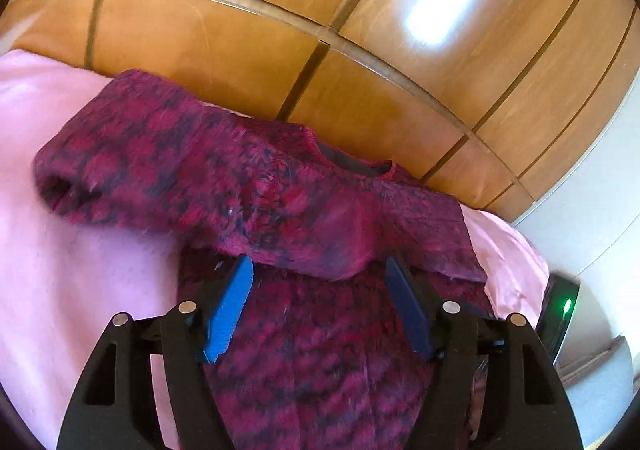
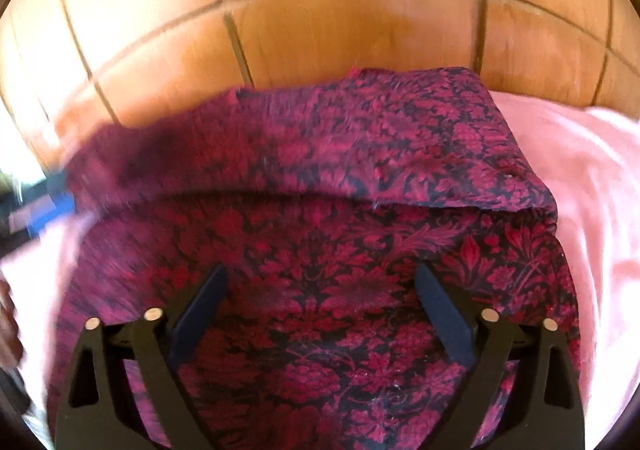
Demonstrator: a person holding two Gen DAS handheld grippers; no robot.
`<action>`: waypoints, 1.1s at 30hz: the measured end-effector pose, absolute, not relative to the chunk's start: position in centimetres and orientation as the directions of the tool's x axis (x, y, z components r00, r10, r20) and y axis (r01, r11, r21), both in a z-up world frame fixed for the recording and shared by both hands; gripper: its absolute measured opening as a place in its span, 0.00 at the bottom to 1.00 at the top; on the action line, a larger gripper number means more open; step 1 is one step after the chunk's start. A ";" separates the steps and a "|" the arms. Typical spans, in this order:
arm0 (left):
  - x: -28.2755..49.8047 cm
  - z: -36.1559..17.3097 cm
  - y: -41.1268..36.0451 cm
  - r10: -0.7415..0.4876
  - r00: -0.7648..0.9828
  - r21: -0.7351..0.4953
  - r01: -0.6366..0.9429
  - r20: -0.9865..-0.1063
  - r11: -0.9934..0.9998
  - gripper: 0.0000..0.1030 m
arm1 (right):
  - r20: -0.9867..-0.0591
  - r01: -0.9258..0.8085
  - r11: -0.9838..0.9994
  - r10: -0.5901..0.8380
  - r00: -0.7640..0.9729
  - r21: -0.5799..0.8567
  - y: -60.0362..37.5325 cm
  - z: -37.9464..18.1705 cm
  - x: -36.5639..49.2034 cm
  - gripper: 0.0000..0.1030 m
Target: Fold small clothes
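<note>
A small red and dark floral garment (image 1: 256,186) lies on a pink sheet (image 1: 72,258), its top part with neckline and short sleeves folded down over the body. My left gripper (image 1: 320,266) is open just above the fold's edge, holding nothing. In the right wrist view the same garment (image 2: 360,250) fills the middle, its folded flap across the far half. My right gripper (image 2: 320,270) is open over the lower body of the garment, holding nothing. At the left edge of the right wrist view a blurred blue finger (image 2: 52,210) of the left gripper shows.
A wooden panelled wardrobe (image 1: 360,50) stands behind the bed, also in the right wrist view (image 2: 320,30). The pink sheet (image 2: 580,190) spreads to the right. A dark device with a green light (image 1: 564,306) sits at the right.
</note>
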State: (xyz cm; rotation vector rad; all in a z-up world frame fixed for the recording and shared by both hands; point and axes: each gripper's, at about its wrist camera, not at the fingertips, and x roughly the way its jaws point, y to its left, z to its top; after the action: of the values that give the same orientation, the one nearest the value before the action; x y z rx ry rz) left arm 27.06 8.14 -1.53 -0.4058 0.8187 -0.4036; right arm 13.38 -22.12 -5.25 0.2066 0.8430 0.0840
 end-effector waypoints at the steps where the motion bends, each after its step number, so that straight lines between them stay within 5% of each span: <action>1: 26.3 -1.8 8.2 -0.497 0.615 -0.499 0.188 -0.612 0.846 0.66 | -0.719 0.011 0.962 0.198 0.666 0.274 -22.6 -4.7 13.4 0.84; 6: 23.2 -3.9 8.7 -0.499 0.598 -0.506 0.175 -0.627 0.845 0.66 | -0.660 -0.069 0.896 0.373 0.652 0.438 -21.1 -2.5 14.6 0.67; 8: 22.3 -4.6 8.6 -0.494 0.598 -0.508 0.162 -0.632 0.846 0.66 | -0.664 -0.121 0.892 0.409 0.626 0.435 -18.7 -2.2 15.6 0.55; 13: 21.3 -5.9 8.8 -0.462 0.609 -0.492 0.131 -0.645 0.861 0.66 | -0.684 -0.188 0.893 0.437 0.584 0.410 -13.4 -2.5 18.2 0.48; 15: 21.4 -5.9 9.2 -0.459 0.614 -0.508 0.108 -0.642 0.855 0.66 | -0.706 -0.201 0.897 0.435 0.559 0.393 -11.7 -2.9 19.5 0.33; 17: 21.4 -5.5 9.9 -0.455 0.627 -0.518 0.095 -0.632 0.850 0.66 | -0.727 -0.216 0.915 0.403 0.557 0.342 -10.5 -2.5 19.9 0.04; 22: 22.2 -5.0 11.7 -0.434 0.657 -0.532 0.058 -0.616 0.845 0.66 | -0.644 -0.243 0.927 0.373 0.668 0.286 -12.1 2.5 17.6 0.04; 25: 23.6 -5.2 12.3 -0.332 0.655 -0.470 -0.040 -0.679 0.882 0.56 | -0.582 -0.204 0.944 0.321 0.747 0.259 -15.1 5.7 15.8 0.04; 33: 27.7 -5.9 12.8 -0.187 0.607 -0.359 -0.173 -0.772 0.917 0.55 | -0.546 -0.070 0.970 0.190 0.816 0.233 -22.1 7.5 14.4 0.04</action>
State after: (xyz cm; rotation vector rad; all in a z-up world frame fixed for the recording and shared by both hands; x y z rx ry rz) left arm 27.66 12.81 -5.94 -0.4248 0.9255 -0.0086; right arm 14.41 -22.13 7.47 0.2064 0.6010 0.1397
